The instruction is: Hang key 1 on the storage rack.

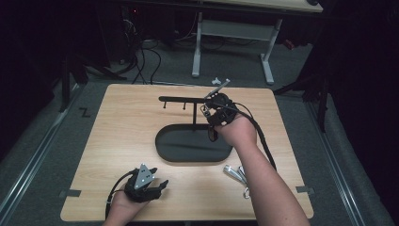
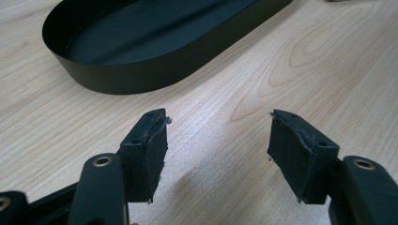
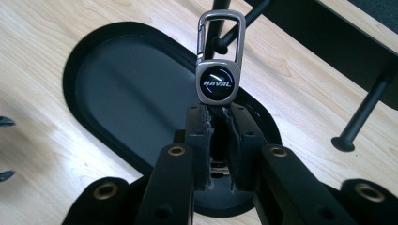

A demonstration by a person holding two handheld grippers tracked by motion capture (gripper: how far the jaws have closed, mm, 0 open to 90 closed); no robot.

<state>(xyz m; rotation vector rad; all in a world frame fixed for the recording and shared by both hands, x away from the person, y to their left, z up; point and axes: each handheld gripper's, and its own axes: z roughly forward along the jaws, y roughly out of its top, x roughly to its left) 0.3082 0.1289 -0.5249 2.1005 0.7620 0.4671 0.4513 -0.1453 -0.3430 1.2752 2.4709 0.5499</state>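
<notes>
A silver keychain fob (image 3: pixel 217 82) marked HAVAL, with a carabiner loop on top, stands upright between the jaws of my right gripper (image 3: pixel 218 117), which is shut on its lower end. The loop frames the knob of one peg (image 3: pixel 217 45) of the black hanging rack (image 1: pixel 183 99); I cannot tell whether the peg passes through it. The rack's post rises from a black oval tray (image 1: pixel 162 136), and my right gripper (image 1: pixel 210 111) hovers over its right end. My left gripper (image 1: pixel 162 184) rests low at the table's front left, open with nothing between its pads (image 2: pixel 145 150), facing the tray wall (image 2: pixel 141 77).
Several more silver keychains (image 1: pixel 237 175) lie on the wooden table right of centre near the front. A second peg (image 3: pixel 361 117) hangs to the right of the held fob. Behind the table stand white desk legs (image 1: pixel 196 52) and floor cables (image 1: pixel 141 56).
</notes>
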